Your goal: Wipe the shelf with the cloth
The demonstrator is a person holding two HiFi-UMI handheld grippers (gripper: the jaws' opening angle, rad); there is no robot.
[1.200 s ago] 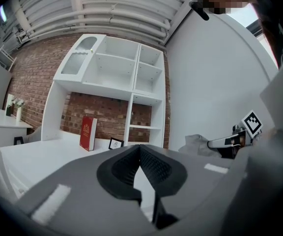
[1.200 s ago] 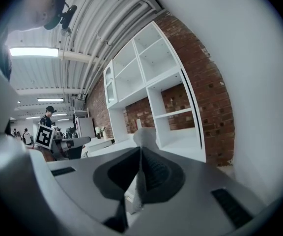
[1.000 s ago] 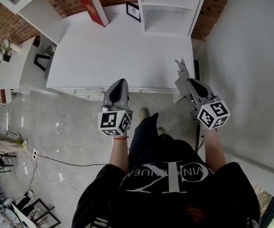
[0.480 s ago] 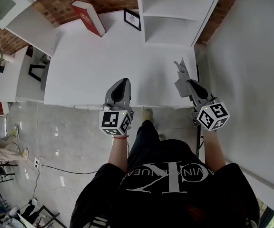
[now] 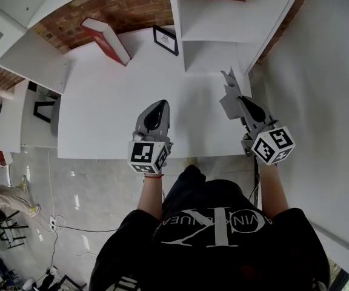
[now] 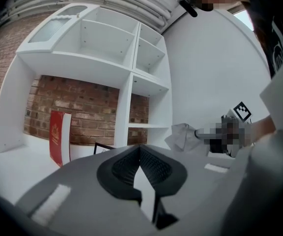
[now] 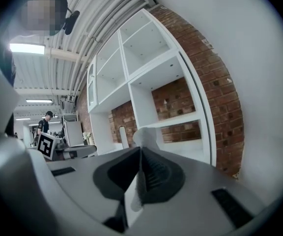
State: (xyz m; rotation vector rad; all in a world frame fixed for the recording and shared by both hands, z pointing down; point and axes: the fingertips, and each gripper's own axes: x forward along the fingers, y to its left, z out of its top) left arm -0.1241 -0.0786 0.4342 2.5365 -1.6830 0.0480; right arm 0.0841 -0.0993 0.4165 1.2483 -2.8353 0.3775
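The right claw, pinched tight on the grey cloth, and the left claw, shut with nothing in it, have moved over the white counter toward the shelf, so wiping looks close.

The right claw grips a grey cloth above the white shelf.
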